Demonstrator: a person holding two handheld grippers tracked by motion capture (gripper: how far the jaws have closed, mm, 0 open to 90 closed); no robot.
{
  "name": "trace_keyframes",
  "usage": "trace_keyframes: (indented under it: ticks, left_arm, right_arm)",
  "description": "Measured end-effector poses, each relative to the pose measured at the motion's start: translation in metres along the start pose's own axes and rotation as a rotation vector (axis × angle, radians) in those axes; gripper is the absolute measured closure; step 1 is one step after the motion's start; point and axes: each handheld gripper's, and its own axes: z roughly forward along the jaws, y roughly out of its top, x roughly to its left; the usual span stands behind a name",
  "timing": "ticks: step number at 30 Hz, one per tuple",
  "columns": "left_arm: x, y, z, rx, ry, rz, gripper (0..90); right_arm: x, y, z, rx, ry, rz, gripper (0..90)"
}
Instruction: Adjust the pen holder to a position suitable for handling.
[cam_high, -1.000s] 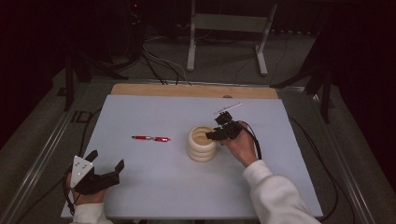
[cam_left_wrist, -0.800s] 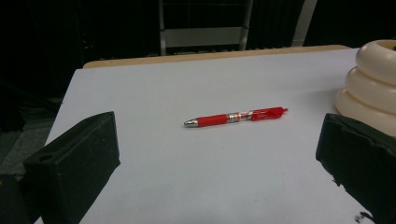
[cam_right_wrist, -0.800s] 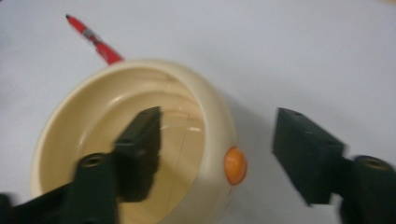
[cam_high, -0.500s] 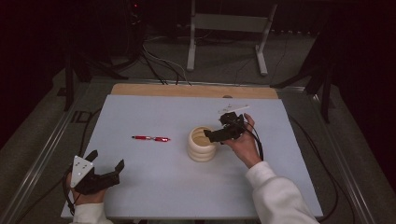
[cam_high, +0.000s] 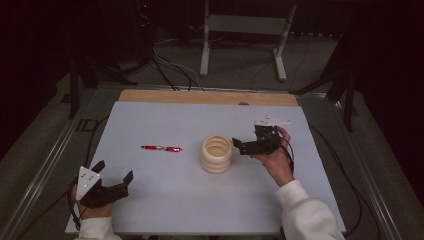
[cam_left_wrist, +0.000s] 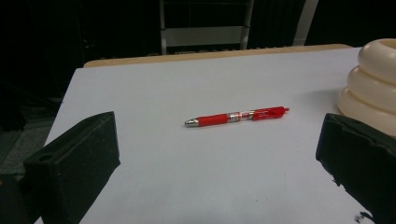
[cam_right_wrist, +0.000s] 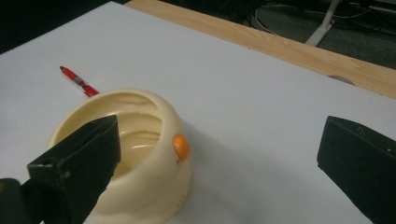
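Pale grey-blue, matte and smooth, the tabletop (cam_high: 165, 200) carries a strip of bare light wood along its far edge. Near its middle stands a cream ridged cup (cam_high: 217, 154), glossy, built like three stacked rings, open at the top; the right gripper view shows its hollow, ribbed inside and a small orange knob (cam_right_wrist: 181, 146) on the outer wall. A red pen (cam_high: 161, 148) lies flat to the left of the cup, apart from it, its silver tip pointing left in the high view and a clear banded section at mid-barrel. The right gripper (cam_high: 248, 146) is held just right of the cup, at about rim height, in the person's right hand (cam_high: 274, 159), white sleeve (cam_high: 305, 215) behind; its jaws are spread wide, empty, blocky black with a rough foam-like face, one jaw before the cup's rim in its own view. The left gripper (cam_high: 112, 172) sits low at the near left corner, grey three-cornered plate on top, jaws likewise spread and holding nothing, aimed toward the pen, which lies well ahead between them. Broad bare surface lies open in front of the pen and cup, and along the right side. Beyond the far edge: dark floor, cables (cam_high: 172, 75), and a white metal stand (cam_high: 243, 30).
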Motion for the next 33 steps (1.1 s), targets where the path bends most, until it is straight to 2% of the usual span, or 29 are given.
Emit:
trace_keyframes:
  ticks: [3,10,15,17,19,25,30,31,33]
  left_arm:
    - [-0.001,0.000,0.001,0.002,-0.002,0.006,0.1]
    - [0.000,-0.001,0.002,0.007,-0.001,-0.001,0.1]
    - [0.000,-0.002,0.003,0.012,-0.005,-0.001,0.1]
    - [0.000,-0.002,0.004,0.017,-0.006,0.003,0.1]
    - [-0.002,-0.001,0.004,0.017,-0.008,0.012,0.1]
    - [-0.003,-0.001,0.003,0.018,-0.010,0.013,0.1]
    - [-0.002,0.001,0.004,0.028,-0.019,0.018,0.1]
    - [-0.002,0.001,0.004,0.028,-0.019,0.018,0.1]
    - [-0.002,0.002,0.005,0.035,-0.023,0.019,0.1]
  right_arm:
    - [-0.006,-0.005,-0.010,-0.031,0.006,0.014,0.0]
    - [-0.011,-0.018,-0.033,-0.107,-0.040,-0.023,0.0]
    - [-0.008,-0.033,-0.044,-0.082,-0.081,-0.082,0.4]
    - [-0.008,-0.037,-0.046,-0.077,-0.082,-0.082,0.3]
    - [-0.012,-0.049,-0.054,-0.086,-0.086,-0.065,0.1]
    - [-0.021,-0.065,-0.067,-0.109,-0.082,-0.009,0.3]
    - [-0.020,-0.076,-0.075,-0.157,-0.103,-0.015,5.1]
    - [-0.020,-0.076,-0.075,-0.157,-0.103,-0.015,5.1]
    - [-0.021,-0.089,-0.073,-0.149,-0.109,-0.020,5.2]
